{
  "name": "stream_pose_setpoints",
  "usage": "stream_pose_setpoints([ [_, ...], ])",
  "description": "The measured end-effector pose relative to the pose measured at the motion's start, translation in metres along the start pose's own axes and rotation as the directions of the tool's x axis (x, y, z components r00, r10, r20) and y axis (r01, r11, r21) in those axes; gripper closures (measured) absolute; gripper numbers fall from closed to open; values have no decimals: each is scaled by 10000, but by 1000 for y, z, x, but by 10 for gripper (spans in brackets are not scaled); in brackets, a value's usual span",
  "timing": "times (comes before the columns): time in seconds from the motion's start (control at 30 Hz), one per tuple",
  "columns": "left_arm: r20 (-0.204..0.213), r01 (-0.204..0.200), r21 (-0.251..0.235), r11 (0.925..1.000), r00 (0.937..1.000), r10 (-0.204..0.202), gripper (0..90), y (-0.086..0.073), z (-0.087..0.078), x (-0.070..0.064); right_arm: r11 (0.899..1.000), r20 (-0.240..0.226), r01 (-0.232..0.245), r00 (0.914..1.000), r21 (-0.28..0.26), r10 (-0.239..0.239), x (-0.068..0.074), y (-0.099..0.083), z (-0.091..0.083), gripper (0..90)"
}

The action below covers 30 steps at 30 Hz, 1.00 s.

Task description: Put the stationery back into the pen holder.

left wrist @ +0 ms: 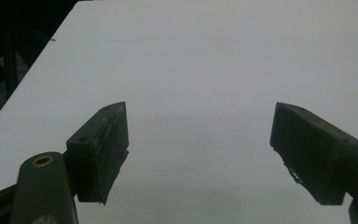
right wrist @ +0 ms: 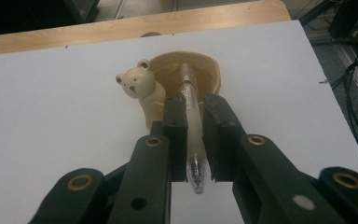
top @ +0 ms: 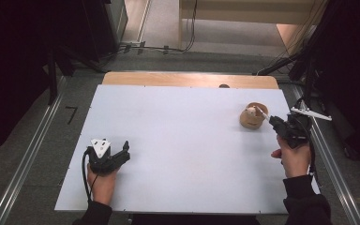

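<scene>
A round wooden cup (right wrist: pixel 205 74) with a small bear figure (right wrist: pixel 137 86) on its rim stands at the table's right; in the high view the cup (top: pixel 251 117) is just left of my right gripper (top: pixel 274 121). My right gripper (right wrist: pixel 195 109) is shut on a translucent pen (right wrist: pixel 192 126), whose far end reaches over the cup's opening. My left gripper (top: pixel 123 151) rests low over the white table near its front left, open, with nothing between its jaws (left wrist: pixel 198 140).
The white table top (top: pixel 178 140) has a wooden strip (top: pixel 187 79) along its far edge. Metal rails (top: pixel 33 150) run along both sides, and cables (top: pixel 168 47) lie on the floor beyond.
</scene>
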<state>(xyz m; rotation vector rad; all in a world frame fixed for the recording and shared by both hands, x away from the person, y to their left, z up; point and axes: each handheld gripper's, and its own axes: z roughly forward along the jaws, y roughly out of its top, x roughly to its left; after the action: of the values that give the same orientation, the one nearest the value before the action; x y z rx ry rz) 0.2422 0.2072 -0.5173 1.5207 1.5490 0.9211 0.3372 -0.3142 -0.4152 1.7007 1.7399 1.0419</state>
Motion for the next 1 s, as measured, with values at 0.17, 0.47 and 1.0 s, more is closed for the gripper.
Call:
stream_pose_setpoints([
  [0.17, -2, -7, 1, 10000, 10000, 7, 200, 0, 0, 0, 9999, 40, 95, 9999, 123, -95, 1, 4, 2, 776],
  [0.47, 1, -27, -24, 10000, 10000, 27, 200, 0, -1, 0, 9994, 133, 263, 9996, 228, -266, 4, 8, 5, 782],
  [1.0, 3, -7, -34, 10000, 10000, 7, 200, 0, -1, 0, 9999, 167, 124, 9998, 116, -126, -1, 10, 9, 706],
])
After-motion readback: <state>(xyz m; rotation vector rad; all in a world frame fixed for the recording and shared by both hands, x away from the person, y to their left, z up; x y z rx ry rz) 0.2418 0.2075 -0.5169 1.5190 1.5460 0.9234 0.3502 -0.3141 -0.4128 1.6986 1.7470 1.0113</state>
